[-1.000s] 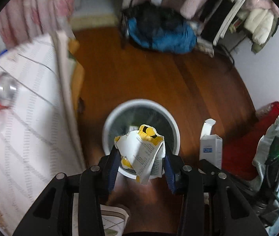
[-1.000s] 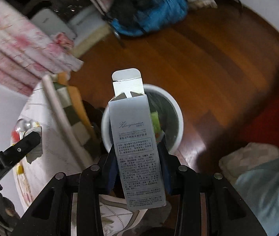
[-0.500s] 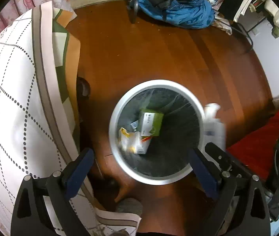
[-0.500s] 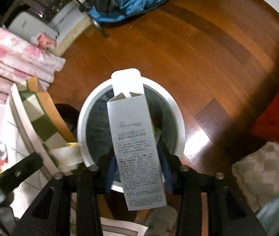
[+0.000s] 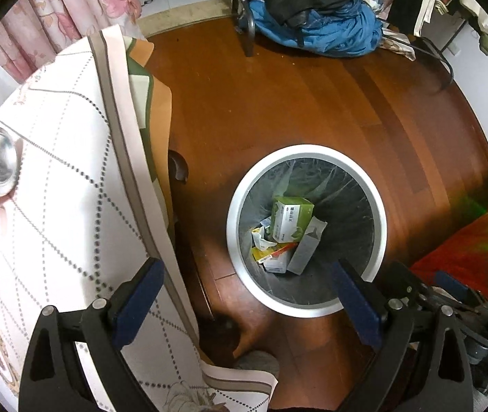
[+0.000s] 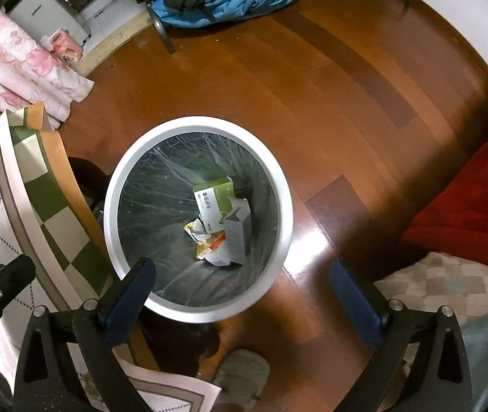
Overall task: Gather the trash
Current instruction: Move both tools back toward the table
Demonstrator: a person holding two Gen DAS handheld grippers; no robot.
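Below my tool, glossy wooden floor point(image 6: 330, 79), a smooth plastic bin point(image 6: 287, 206) lined with shiny film, and matt cardboard boxes point(image 6: 214, 201).

The bin point(image 6: 198, 130) mouth is standing unobstructed, boxes point(image 6: 225, 221) lying low at its bottom. The table edge point(image 6: 13, 185) is crowding it at 9 o'clock. Bare floor point(image 6: 330, 79) is lying open from 12 to 3 o'clock.
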